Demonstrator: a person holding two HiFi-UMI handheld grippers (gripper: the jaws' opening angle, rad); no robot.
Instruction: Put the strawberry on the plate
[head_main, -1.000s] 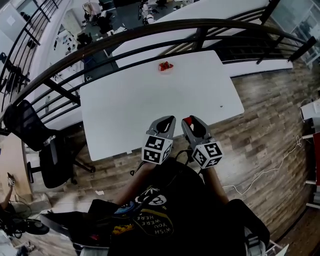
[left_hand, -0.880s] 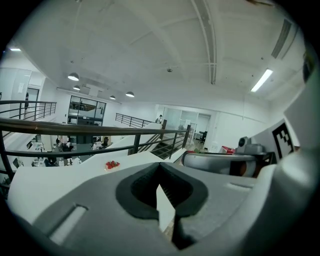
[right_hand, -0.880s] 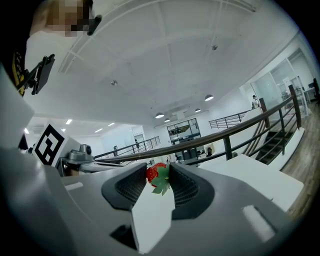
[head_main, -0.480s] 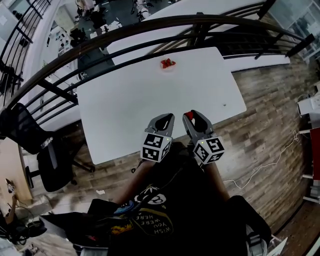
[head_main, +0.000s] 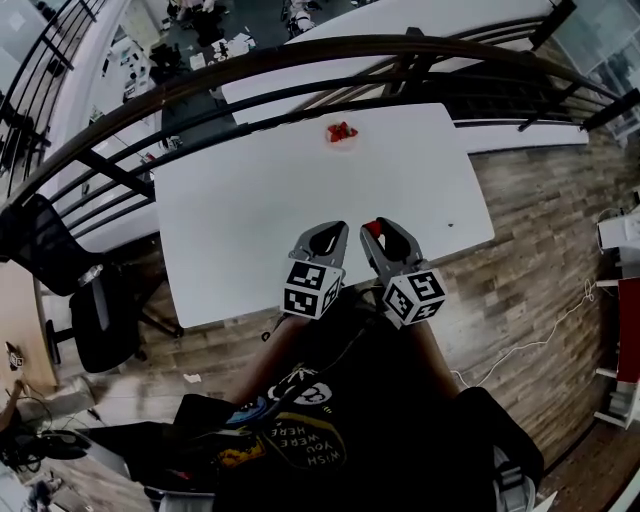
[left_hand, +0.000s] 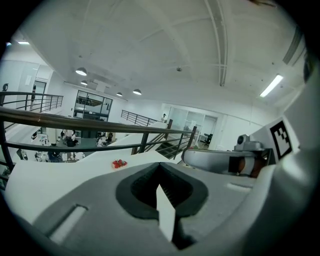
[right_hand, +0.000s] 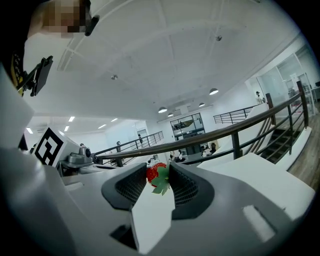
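- The strawberry (right_hand: 154, 174) does not lie on the table (head_main: 250, 210). It sits between the jaws of the right tongs (right_hand: 157, 167), in the air above the near edge of the table.
- The plate (head_main: 338, 144) stands near the far edge of the table, about at the middle of that edge and well apart from both tongs. Some red pieces (head_main: 341, 130) already lie on it. They look like more strawberries, but they are too small to be sure.
- I judge the strawberry to be small and light, with a soft body that bruises under a hard squeeze and a smooth skin that can slide. Whether it is real fruit or a model, I cannot tell.
- The best place to hold it seems to be across the red body at its wide part. The green leaves (right_hand: 161, 186) would bend and let it drop.
- The right tongs stand rather wide. Their ribbed pads pinch the red body from both sides near the tips, and the leaves hang free below.
- The left tongs (left_hand: 159, 165) are pressed together at the tips and hold nothing. They are just beside the right tongs, also above the near edge.
- A low and gentle release is probably needed, because a round fruit may roll off a small plate.
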